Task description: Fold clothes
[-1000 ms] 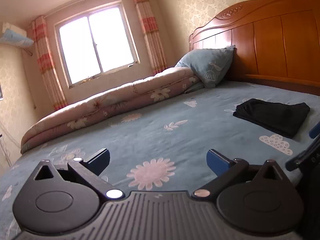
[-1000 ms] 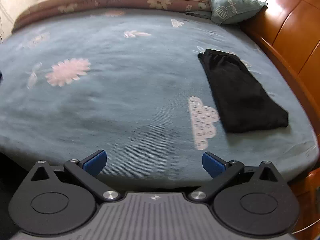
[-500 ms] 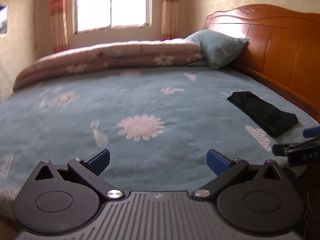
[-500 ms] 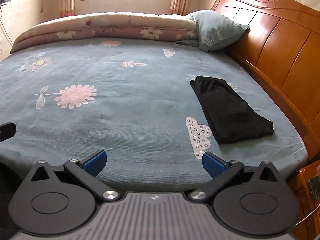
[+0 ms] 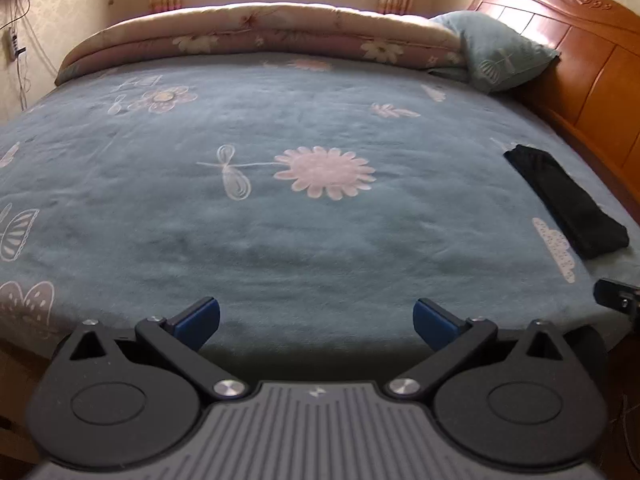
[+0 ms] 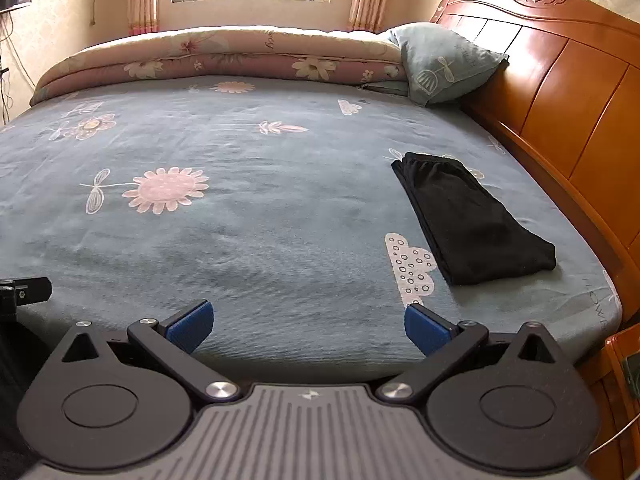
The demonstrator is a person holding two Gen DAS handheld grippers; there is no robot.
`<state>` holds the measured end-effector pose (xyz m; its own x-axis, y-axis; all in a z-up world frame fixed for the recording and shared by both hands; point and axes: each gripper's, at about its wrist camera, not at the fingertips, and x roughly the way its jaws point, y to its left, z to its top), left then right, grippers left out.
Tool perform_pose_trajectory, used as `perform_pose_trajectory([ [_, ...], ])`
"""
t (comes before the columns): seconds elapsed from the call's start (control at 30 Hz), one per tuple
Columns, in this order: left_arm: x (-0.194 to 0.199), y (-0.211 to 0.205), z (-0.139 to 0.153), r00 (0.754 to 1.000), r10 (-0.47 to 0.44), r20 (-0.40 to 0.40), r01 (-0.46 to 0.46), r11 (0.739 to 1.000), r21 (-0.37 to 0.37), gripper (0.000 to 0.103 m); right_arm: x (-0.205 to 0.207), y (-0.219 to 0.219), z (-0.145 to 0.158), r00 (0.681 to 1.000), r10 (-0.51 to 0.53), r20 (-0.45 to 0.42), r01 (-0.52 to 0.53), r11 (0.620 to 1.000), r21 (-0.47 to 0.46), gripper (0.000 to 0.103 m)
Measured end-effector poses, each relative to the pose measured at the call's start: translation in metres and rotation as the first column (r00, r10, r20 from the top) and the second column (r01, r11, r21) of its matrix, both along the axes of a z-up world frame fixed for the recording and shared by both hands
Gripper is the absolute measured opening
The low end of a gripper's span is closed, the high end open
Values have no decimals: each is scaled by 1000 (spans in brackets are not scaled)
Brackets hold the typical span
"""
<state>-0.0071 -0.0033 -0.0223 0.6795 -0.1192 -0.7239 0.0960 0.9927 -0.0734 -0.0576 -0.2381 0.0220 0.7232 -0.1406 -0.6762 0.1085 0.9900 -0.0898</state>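
- Left wrist view: our left tongs [image 5: 316,318] hang over the near edge of the bed, blue pads spread wide and holding nothing.
- The blue-grey bed sheet printed with pink flowers [image 5: 280,216] lies bare in front of them; the folded black fabric garment [image 5: 568,200] sits far to the right, close to the orange wooden headboard [image 5: 592,92] and well apart from these tongs.
- A rolled pink floral quilt [image 5: 256,36] and a pale blue pillow [image 5: 500,56] lie along the far side, out of the way.
- Right wrist view: our right tongs [image 6: 306,326] are likewise spread and empty, poised above the bed edge.
- From here the garment [image 6: 472,216] looks like a long narrow slab, layered, its edges fairly even, with a gathered band at the far end and a slightly bulging near corner.
- It rests flat on the sheet beside a white cloud print [image 6: 412,268], not touching the headboard [image 6: 560,92].
- We judge this piece already folded, so the sensible step is to keep both tongs clear of it and leave the open middle of the bed for the next item.
- If we tidy it, we should pinch only the near corner and press lightly, since soft layers slide apart easily.
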Motion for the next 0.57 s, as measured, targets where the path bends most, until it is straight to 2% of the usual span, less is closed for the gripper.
perform_pose_trajectory([
  [0.2, 1, 0, -1, 1000, 8, -24, -8, 1000, 14, 102, 4, -3, -2, 1000, -10, -3, 10, 1000, 11, 103],
  [0.57, 0, 0, 1, 1000, 0, -13, 1, 1000, 18, 102, 4, -4, -2, 1000, -7, -4, 7, 1000, 22, 103],
])
